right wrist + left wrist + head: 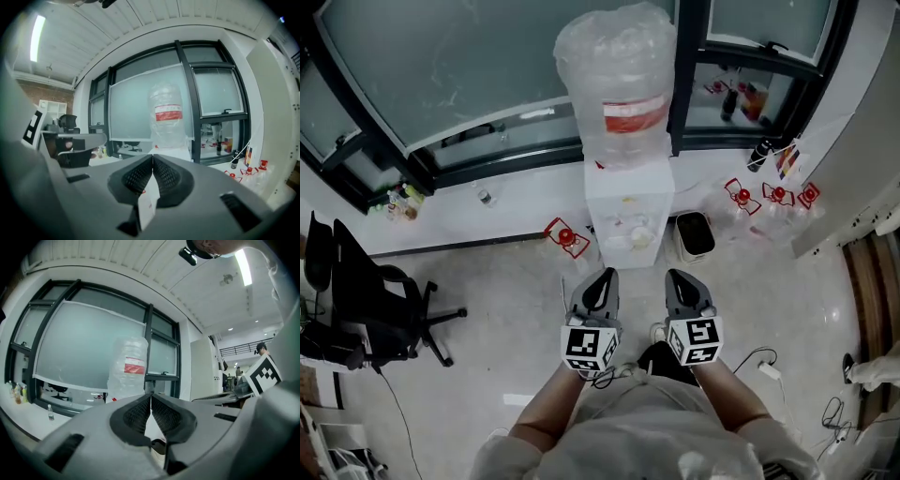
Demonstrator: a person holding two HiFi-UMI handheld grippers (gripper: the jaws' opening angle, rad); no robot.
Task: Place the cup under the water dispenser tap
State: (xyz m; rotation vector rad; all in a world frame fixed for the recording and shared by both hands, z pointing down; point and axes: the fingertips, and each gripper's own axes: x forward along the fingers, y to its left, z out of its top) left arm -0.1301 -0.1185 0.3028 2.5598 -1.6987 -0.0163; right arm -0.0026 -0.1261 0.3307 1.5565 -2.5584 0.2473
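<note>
A: Pale floor (506,281) lies open up to the far water dispenser (623,202). Chair (370,309) left, bin (695,234) right.
B: Left gripper (602,278) and right gripper (677,277) are clenched and empty, and I cannot tell where the cup is

Item count:

- Water dispenser (628,211): one.
- Large bottle (619,84) mounted on top of it: one.
- Clear red-capped jugs (741,197): four, one to the left of the dispenser and three to its right.
- Black bin (695,234): one.
- Black office chair (370,300): one.
- Small bottle (485,196) on the window ledge: one.
- Hand-held grippers: two, namely the left hand-held gripper (602,278) and the right hand-held gripper (677,277).
- Marker cubes (591,347): two, one per gripper.
- Flat white cup (149,201): one.
</note>
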